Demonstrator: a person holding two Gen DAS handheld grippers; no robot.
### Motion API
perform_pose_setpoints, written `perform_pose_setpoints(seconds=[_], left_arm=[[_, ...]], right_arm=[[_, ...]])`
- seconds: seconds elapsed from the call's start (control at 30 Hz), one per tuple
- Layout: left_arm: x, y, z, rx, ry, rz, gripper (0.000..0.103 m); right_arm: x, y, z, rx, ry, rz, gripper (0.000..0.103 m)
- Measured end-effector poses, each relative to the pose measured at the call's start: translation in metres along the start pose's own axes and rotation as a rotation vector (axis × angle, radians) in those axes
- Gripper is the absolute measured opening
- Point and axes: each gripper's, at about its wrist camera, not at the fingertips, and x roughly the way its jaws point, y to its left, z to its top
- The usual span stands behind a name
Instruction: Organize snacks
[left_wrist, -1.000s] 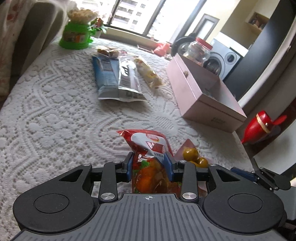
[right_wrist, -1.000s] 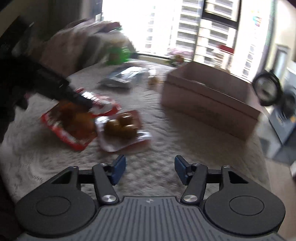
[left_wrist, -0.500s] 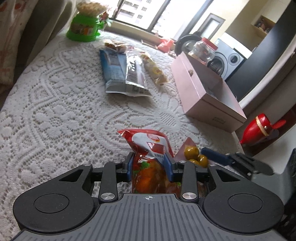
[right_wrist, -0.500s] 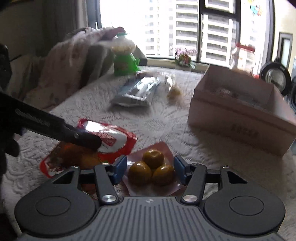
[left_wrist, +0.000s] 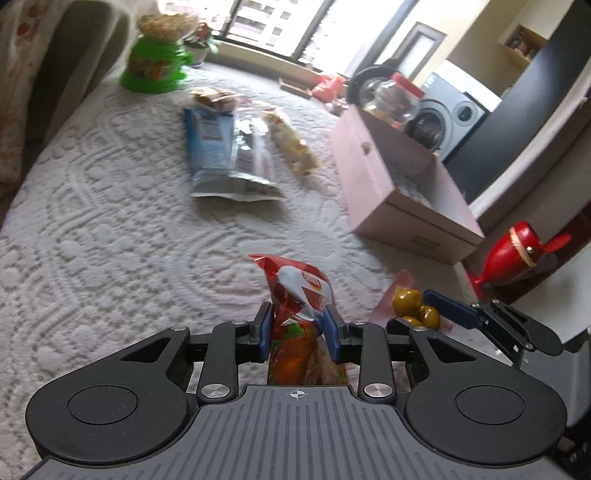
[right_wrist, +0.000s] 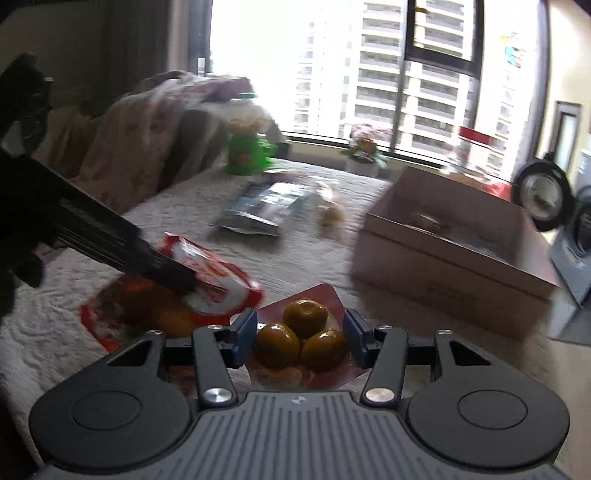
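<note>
I am in a home, in a high-rise flat. My table wears a white lace cloth (left_wrist: 110, 206); at two o'clock stands a washing machine (left_wrist: 448, 114), at twelve a window (right_wrist: 369, 74) onto apartment towers, at ten a draped chair (right_wrist: 147, 133).

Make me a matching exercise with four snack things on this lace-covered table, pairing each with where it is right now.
Things:
1. red crinkly snack bag
2. clear pack of round yellow-brown fruits
3. green plastic jar
4. blue and silver foil packets

Places:
A. far end of the table, near the window
B. lying flat mid-table
C. between the right gripper fingers
D. clamped in the left gripper

Pairs: 1-D, 2-C, 3-A, 4-B
</note>
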Motion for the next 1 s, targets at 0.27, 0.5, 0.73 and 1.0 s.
perform_pose_setpoints(seconds=[0.27,0.5,0.73,1.0], left_arm=[[0.01,-0.021,0.003,0.03,0.006,-0.073,0.03],[0.026,-0.037,0.003,0.053,0.038,-0.115,0.03],[0.04,-0.043,0.003,0.07,0.051,-0.095,0.031],[0.04,-0.042,0.0,0.095,0.05,-0.086,0.032]], right_arm=[[-0.02,-0.055,-0.025,0.096,0.025,-0.094,0.051],[-0.014,-0.071,-0.044,0.166,0.045,-0.085,0.052],[-0.01,-0.072,-0.043,0.189,0.052,-0.093,0.061],[-0.005,-0.073,-0.043,0.204,0.083,-0.105,0.078]])
